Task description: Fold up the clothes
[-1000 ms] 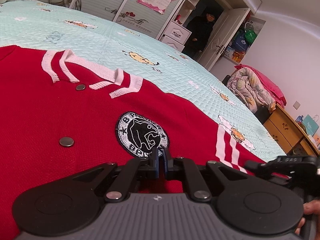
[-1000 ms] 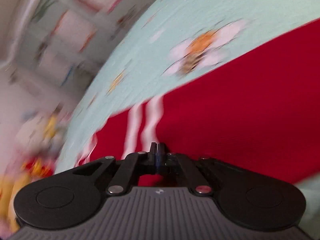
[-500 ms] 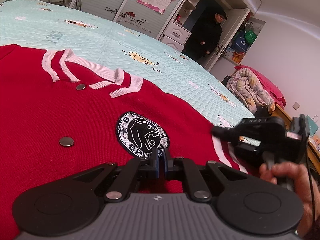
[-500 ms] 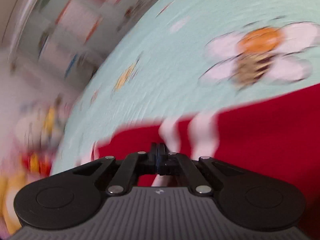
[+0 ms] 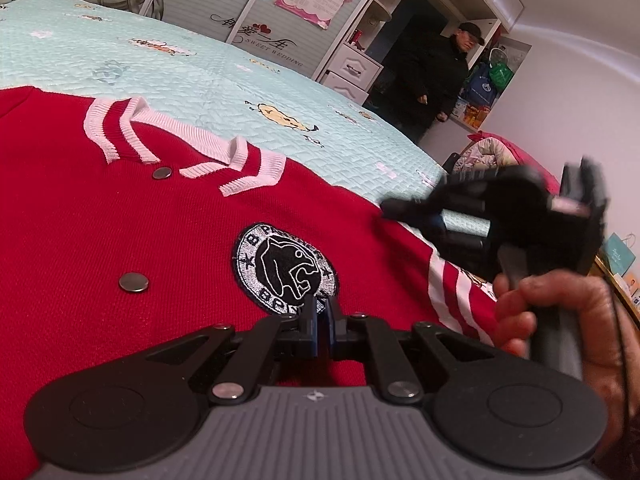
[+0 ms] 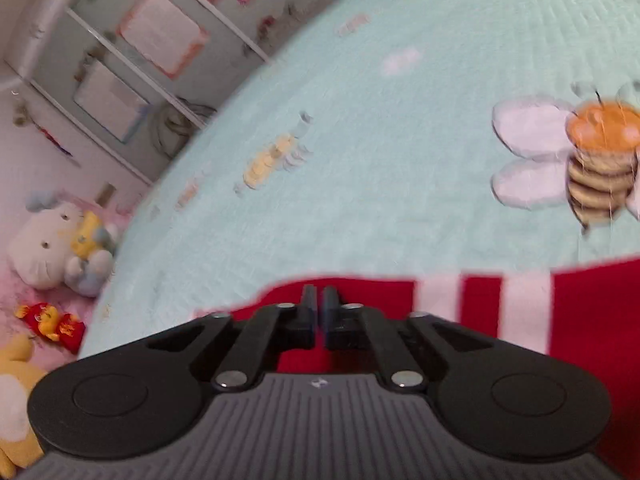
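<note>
Left gripper [image 5: 320,312]: the jaws stand almost together, with only a thin slit between them. They sit low over the chest of the red jacket [image 5: 120,260], at the lower edge of the round panther patch [image 5: 285,269]. Whether they pinch any cloth cannot be told from this view.

Right gripper [image 6: 319,300]: the jaws have just been opening and now show a narrow gap. No cloth is seen between the tips; the red sleeve [image 6: 584,312] lies beneath and to the right of them. In the left wrist view this tool is blurred, raised above the jacket's right side, with its tips pointing left toward the shoulder area. The right hand [image 5: 560,320] wraps the handle, fingers curled around it.

Bed [image 5: 200,76]: a light green quilted cover with cartoon bee prints carries the jacket.

Jacket: it lies flat, front side up, near the bed's close edge. The striped collar [image 5: 180,140] points away from the left camera toward the far side of the bed, so the long axis runs from the camera toward the wardrobe [image 5: 248,12]. Two snap buttons [image 5: 133,282] run along the front line. The sleeve with two white stripes [image 5: 452,292] extends to the right, across that axis.

A person in dark clothes [image 5: 436,76] stands in the doorway beyond the bed. Plush toys [image 6: 60,248] sit at the bed's far end in the right wrist view.
</note>
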